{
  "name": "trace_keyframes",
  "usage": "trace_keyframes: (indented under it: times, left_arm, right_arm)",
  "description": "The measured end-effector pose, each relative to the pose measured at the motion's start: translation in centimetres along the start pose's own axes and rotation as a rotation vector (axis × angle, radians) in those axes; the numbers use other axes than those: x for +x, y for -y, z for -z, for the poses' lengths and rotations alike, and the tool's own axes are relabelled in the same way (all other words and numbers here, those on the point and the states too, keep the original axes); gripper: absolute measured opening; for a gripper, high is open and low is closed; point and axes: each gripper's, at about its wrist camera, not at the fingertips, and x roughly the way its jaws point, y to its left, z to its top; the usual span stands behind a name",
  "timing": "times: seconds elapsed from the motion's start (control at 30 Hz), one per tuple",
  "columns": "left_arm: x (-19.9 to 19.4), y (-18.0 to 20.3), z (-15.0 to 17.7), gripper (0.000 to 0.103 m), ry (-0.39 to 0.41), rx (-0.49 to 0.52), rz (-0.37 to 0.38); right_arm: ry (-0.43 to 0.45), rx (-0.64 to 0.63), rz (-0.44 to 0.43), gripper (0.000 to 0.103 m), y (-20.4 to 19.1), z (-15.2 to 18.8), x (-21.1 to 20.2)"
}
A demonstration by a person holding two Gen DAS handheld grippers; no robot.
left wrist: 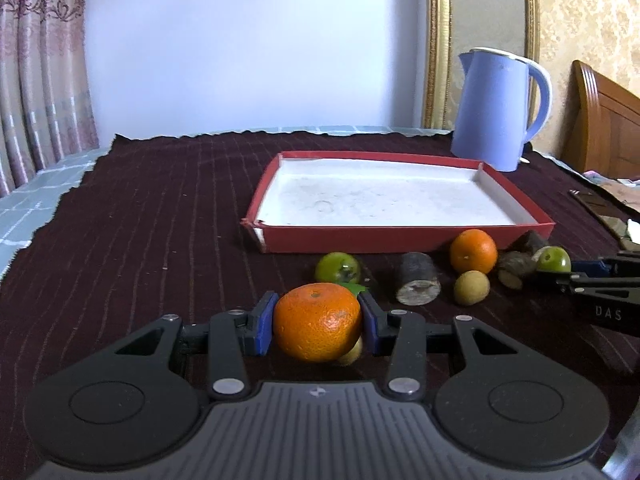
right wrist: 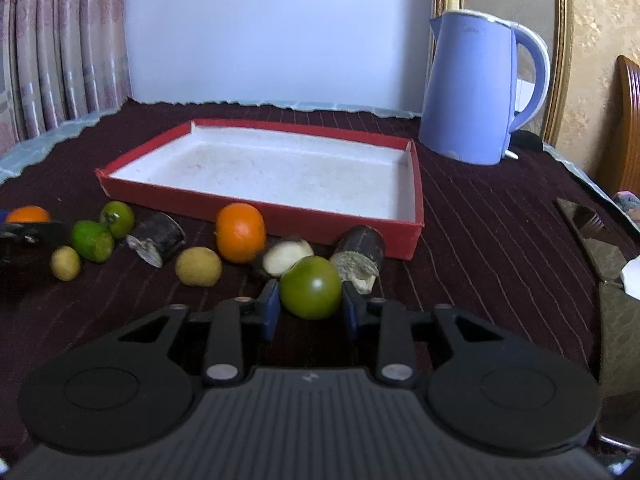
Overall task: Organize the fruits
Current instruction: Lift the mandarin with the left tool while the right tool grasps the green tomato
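A: What is the left gripper (left wrist: 318,324) doing?

B: It is clamping a tangerine (left wrist: 317,322), its blue pads (left wrist: 264,326) pressing the fruit's two sides at the widest part. The fruit is sitting just in front of the red tray (left wrist: 400,237), low over the dark cloth (left wrist: 140,220), and I cannot say for sure whether it is resting on the cloth or already clear of it. A small yellowish fruit (left wrist: 352,354) is peeking out from under it.

A: And the right gripper (right wrist: 310,306)?

B: Its jaws are narrowed around a green fruit (right wrist: 311,293). The far pad looks to be touching the skin; on the near side the wrist view shows a thin dark sliver, so I am taking it as a grip only with some caution.

A: How are these going to handle?

B: The tangerine is looking soft and loose-skinned, light, a little yielding, so a gentle squeeze across its middle should be enough, and more would be bruising it. The green one seems firmer and glossier, likely to be slipping if pinched near the top, so holding at the equator is the safer choice.

A: Where is the rest?

B: Another tangerine (right wrist: 240,232), two more green fruits (right wrist: 93,240), yellowish ones (right wrist: 199,266) and dark cut stalk pieces (right wrist: 158,240) are lying along the tray's front wall. The tray is holding nothing yet, beside the blue kettle (right wrist: 476,92).
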Motion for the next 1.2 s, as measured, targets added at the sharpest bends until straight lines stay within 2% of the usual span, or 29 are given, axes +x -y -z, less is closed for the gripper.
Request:
trace_keyframes:
  times: [0.3, 0.6, 1.2]
  left_arm:
    - [0.9, 2.1, -0.9, 0.042, -0.003, 0.022, -0.011]
    - [2.0, 3.4, -3.3, 0.042, 0.004, 0.009, -0.027]
    - [3.5, 4.4, -4.7, 0.042, 0.002, 0.026, -0.057]
  right_arm:
    - [0.054, 0.047, -0.004, 0.030, -0.2, -0.9, -0.9]
    - [0.102, 0.073, -0.004, 0.030, -0.6, -2.6, -0.8]
    - [0.107, 0.074, 0.007, 0.030, -0.4, -4.0, 0.4]
